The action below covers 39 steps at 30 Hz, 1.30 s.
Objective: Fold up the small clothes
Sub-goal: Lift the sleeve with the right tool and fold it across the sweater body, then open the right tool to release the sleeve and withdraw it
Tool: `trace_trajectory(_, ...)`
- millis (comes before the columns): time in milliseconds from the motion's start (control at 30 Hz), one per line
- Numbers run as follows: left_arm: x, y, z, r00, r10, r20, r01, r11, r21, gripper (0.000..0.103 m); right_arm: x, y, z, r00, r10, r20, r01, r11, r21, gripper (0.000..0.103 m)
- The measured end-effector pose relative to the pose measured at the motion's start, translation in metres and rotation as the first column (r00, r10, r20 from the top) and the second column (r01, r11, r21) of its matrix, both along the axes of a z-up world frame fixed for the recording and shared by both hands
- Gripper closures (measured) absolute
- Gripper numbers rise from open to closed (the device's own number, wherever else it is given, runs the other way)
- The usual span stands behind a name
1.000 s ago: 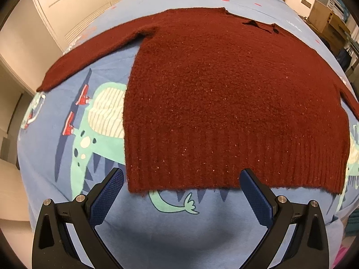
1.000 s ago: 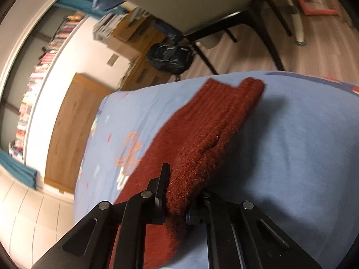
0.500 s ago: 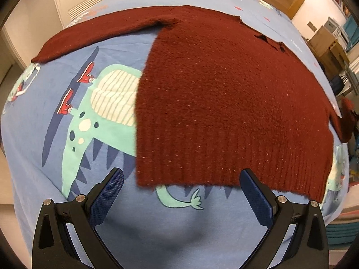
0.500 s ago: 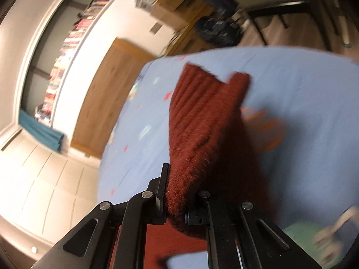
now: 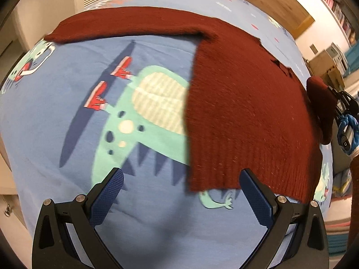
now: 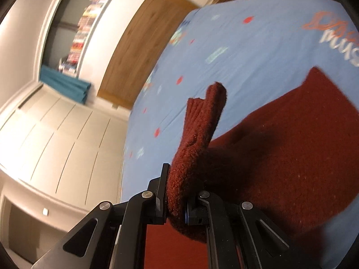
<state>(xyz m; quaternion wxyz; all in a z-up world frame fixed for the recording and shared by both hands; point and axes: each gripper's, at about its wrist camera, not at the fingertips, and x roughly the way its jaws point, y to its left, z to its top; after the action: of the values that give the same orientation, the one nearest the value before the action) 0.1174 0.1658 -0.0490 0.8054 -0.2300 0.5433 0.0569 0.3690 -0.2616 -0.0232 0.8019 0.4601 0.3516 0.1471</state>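
Note:
A dark red knitted sweater [image 5: 242, 112] lies flat on a blue bed sheet [image 5: 56, 116] printed with a green dinosaur. Its left sleeve [image 5: 125, 24] stretches out to the left. My left gripper [image 5: 181, 190] is open and empty, just above the sheet near the sweater's ribbed hem. My right gripper [image 6: 176, 204] is shut on the right sleeve [image 6: 199, 134], holding its cuff up over the sweater's body [image 6: 291, 152]. The right gripper and the lifted sleeve also show at the right edge of the left wrist view [image 5: 320, 103].
A wooden headboard [image 6: 139, 44] stands at the far end of the bed. White wardrobe doors [image 6: 49, 139] and a bookshelf [image 6: 85, 24] line the wall. Boxes and furniture [image 5: 329, 65] stand beyond the bed's right side.
My right gripper has carried the sleeve from the bed's edge in over the sweater's body. My left gripper has shifted left, so the sweater sits further right in its view.

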Motion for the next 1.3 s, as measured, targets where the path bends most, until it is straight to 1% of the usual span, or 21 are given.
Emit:
trace_trajectory(33, -0.003, 0.006, 0.001, 1.0, 0.01, 0.005, -0.01, 1.0, -0.004, 0.001, 0.003, 0.013, 0.002, 1.0, 0.016, 0.002, -0.016, 1.0, 0.003, 0.094)
trace_trajectory(200, -0.016, 0.029, 0.007, 0.997, 0.056, 0.047, -0.057, 0.998, 0.019, 0.001, 0.009, 0.067, 0.008, 0.995, 0.097, 0.009, -0.097, 0.995, -0.006, 0.094)
trace_trajectory(300, -0.023, 0.039, 0.01, 0.993, 0.091, 0.071, -0.093, 0.995, 0.024, 0.001, 0.011, 0.1, 0.007, 0.989, 0.147, 0.012, -0.147, 0.989, -0.006, 0.094)
trace_trajectory(433, -0.024, 0.048, 0.012, 0.993, 0.097, 0.063, -0.098, 0.995, 0.012, 0.001, 0.011, 0.138, 0.003, 0.975, 0.221, 0.016, -0.221, 0.975, -0.02, 0.094)
trace_trajectory(600, -0.021, 0.054, 0.006, 0.997, 0.077, 0.024, -0.077, 0.997, 0.007, 0.001, 0.014, 0.181, -0.002, 0.951, 0.31, 0.009, -0.309, 0.95, -0.034, 0.093)
trace_trajectory(733, -0.022, 0.055, 0.001, 0.997, 0.082, 0.013, -0.082, 0.997, -0.004, 0.001, 0.01, 0.203, -0.009, 0.934, 0.358, 0.001, -0.357, 0.932, -0.056, 0.092)
trace_trajectory(833, -0.021, 0.055, 0.001, 0.997, 0.078, 0.018, -0.078, 0.997, 0.004, 0.001, 0.012, 0.223, -0.012, 0.923, 0.385, -0.012, -0.385, 0.918, -0.091, 0.091)
trace_trajectory(900, -0.019, 0.054, 0.0, 0.997, 0.076, 0.018, -0.076, 0.997, 0.008, 0.001, 0.01, 0.236, -0.015, 0.914, 0.404, -0.024, -0.403, 0.906, -0.131, 0.091)
trace_trajectory(1000, -0.017, 0.054, -0.004, 0.997, 0.078, 0.005, -0.077, 0.997, -0.002, 0.001, 0.006, 0.253, -0.023, 0.898, 0.436, -0.059, -0.438, 0.874, -0.208, 0.09)
trace_trajectory(1167, -0.015, 0.054, -0.008, 0.997, 0.081, -0.009, -0.081, 0.996, -0.034, 0.001, 0.003, 0.28, -0.04, 0.871, 0.476, -0.118, -0.489, 0.825, -0.281, 0.088)
trace_trajectory(1300, -0.014, 0.055, -0.005, 0.996, 0.084, -0.001, -0.084, 0.995, -0.047, 0.001, -0.003, 0.297, -0.055, 0.861, 0.486, -0.152, -0.507, 0.797, -0.326, 0.079)
